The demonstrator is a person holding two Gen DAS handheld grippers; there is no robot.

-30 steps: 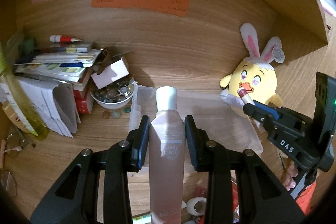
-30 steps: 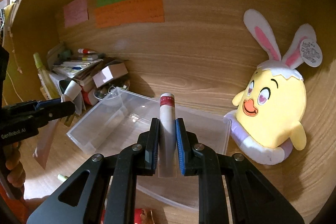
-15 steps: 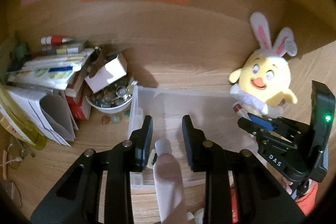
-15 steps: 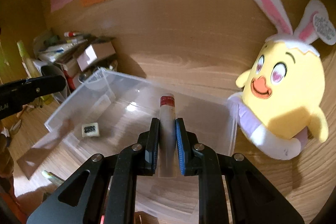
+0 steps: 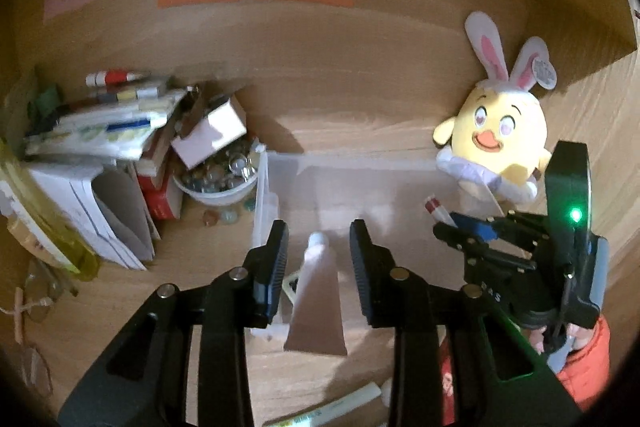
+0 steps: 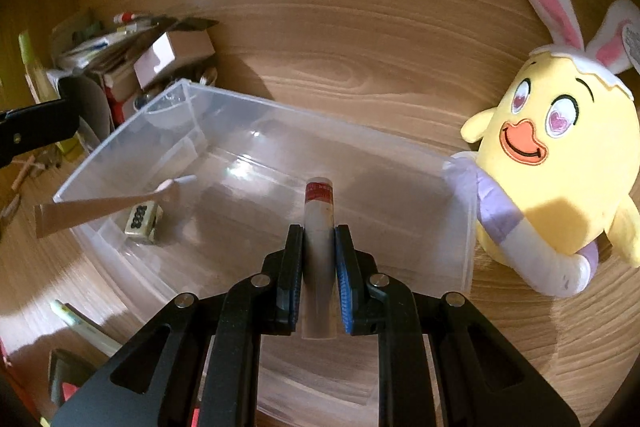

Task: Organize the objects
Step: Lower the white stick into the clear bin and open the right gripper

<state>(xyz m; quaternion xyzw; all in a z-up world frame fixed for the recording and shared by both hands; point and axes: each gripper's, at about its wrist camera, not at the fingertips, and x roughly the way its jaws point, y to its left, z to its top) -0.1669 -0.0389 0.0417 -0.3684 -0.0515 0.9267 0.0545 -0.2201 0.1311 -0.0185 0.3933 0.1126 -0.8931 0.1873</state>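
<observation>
My left gripper [image 5: 318,233] hangs over the near-left rim of a clear plastic bin [image 5: 360,163]. Its jaws are opening, and no pad touches the pink tube with a white cap [image 5: 316,307] that lies below and between them. That pink tube [image 6: 100,213] leans over the bin's left rim with its cap inside. My right gripper [image 6: 318,231] is shut on a small tube with a red-banded cap [image 6: 318,203], held low over the bin's [image 6: 280,107] middle. The left wrist view shows the right gripper [image 5: 448,227] at the bin's right end.
A small patterned cube [image 6: 142,223] lies in the bin. A yellow bunny-eared plush [image 6: 560,167] sits against its right end. Books and papers [image 5: 100,131], a white box [image 5: 208,135] and a bowl of glass pebbles [image 5: 216,175] crowd the left. A pen [image 5: 328,411] lies near the front.
The pink tube has slipped out of the left jaws and dropped, cap first, onto the bin's rim. The right gripper has sunk closer to the bin with its tube.
</observation>
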